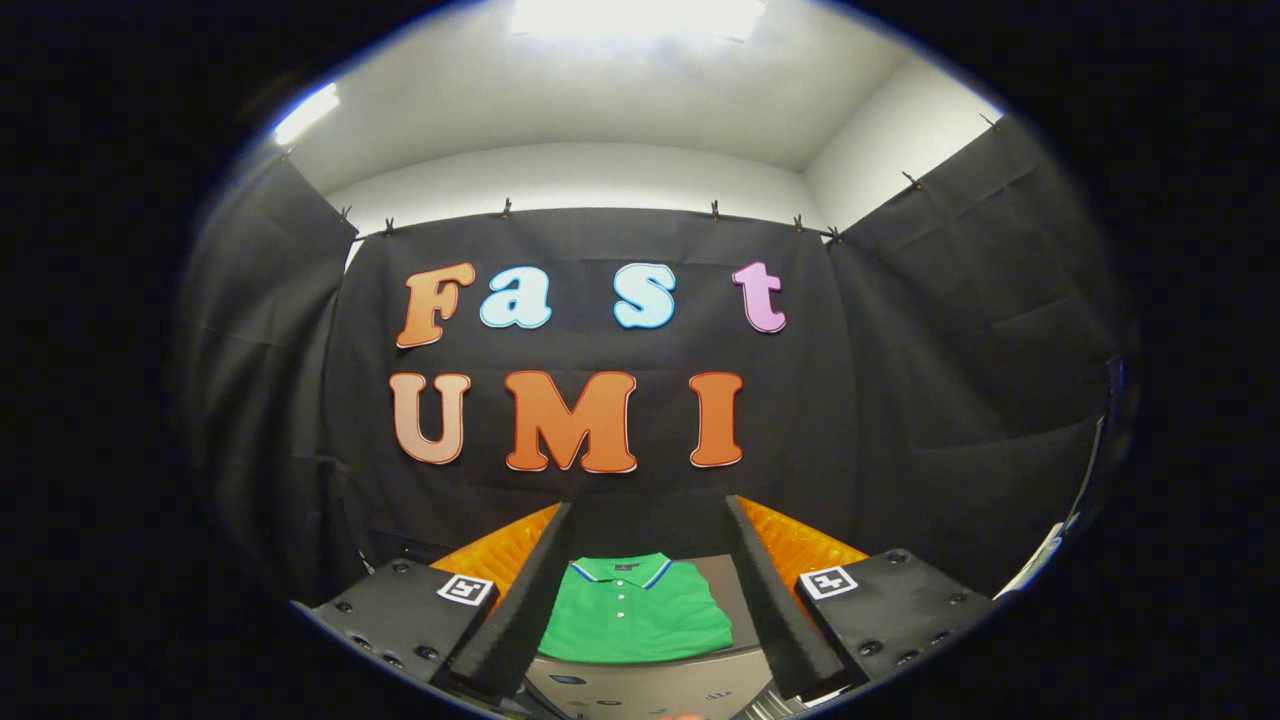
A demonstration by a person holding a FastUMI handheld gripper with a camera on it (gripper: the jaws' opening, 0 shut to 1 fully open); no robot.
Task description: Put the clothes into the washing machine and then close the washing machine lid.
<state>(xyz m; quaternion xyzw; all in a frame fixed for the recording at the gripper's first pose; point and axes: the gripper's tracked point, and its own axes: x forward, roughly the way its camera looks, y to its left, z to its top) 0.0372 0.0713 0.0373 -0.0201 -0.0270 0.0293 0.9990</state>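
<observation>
**Operator:** Nearest my camera are the two fingers (pixel 648 600), black wedge-shaped pads with a rough, foam-like face, mounted on black blocks that each carry a small square black-and-white marker. I see them spread wide, released, pressing on nothing.

**Partner:** And the clothes?

**Operator:** One green polo shirt (pixel 634 612), folded flat, seen in the gap between the fingers and a little ahead of them. Soft knit, blue-and-white trim on the collar, a short row of white buttons. It lies on a grey surface (pixel 728 592); I cannot tell whether that is a table or the washing machine's top.

**Partner:** Which way does it point?

**Operator:** Collar away from me, toward the booth's back wall; hem toward me. Its long axis runs roughly along the line of the fingers.

**Partner:** Anything closer than the shirt?

**Operator:** A pale grey panel (pixel 650 690) with small dark marks, just under the fingers. Too small to tell more.

**Partner:** The room?

**Operator:** Black cloth wall (pixel 900 400) clipped along a line, white ceiling (pixel 600 90) with bright lights. Orange ribbed material (pixel 800 545) shows behind each finger.
</observation>
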